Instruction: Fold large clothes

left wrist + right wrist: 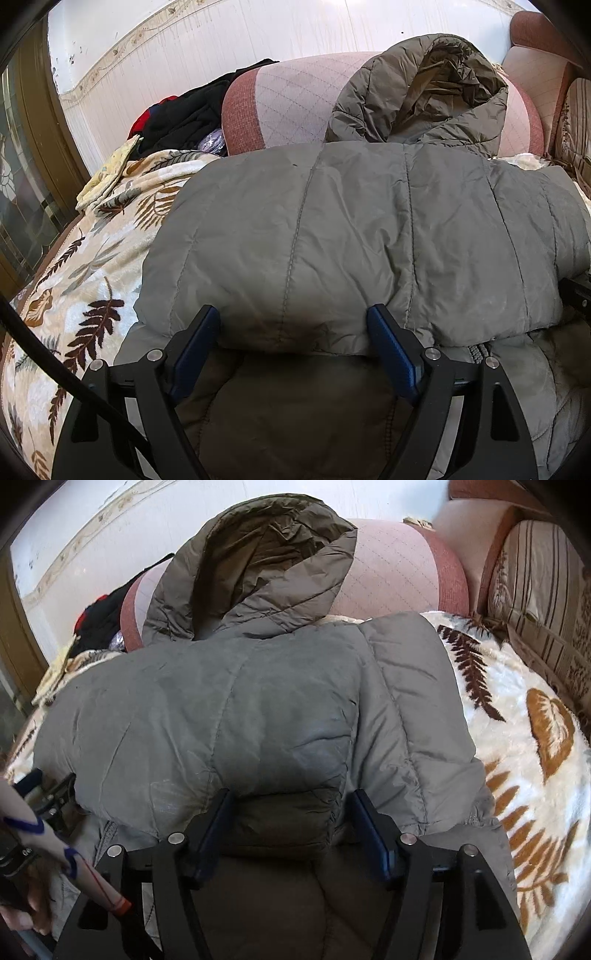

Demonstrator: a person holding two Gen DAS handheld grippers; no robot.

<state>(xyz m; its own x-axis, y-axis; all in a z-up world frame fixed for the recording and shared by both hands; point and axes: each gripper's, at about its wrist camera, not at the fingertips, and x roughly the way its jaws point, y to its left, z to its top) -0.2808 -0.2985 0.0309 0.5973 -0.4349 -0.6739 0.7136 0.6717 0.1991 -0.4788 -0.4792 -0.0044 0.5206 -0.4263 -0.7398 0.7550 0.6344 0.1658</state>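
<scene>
A grey padded jacket lies folded over itself across the middle of both views, on a blanket printed with brown fern leaves. Its hood stands at the top of each frame, propped against a pink and red cushion, with the darker lining showing inside.

In the left wrist view, the left gripper sits at the bottom centre with its blue-padded fingers spread wide apart. The rolled edge of the jacket bulges between them, but the pads do not pinch it.

In the right wrist view, the right gripper is likewise at the bottom centre, its jaws apart on either side of a fold of jacket, not squeezing it. The darker inner lining lies below both grippers.

A heap of black and red clothes lies at the upper left, beside the cushion. A striped pillow fills the upper right of the right wrist view.
</scene>
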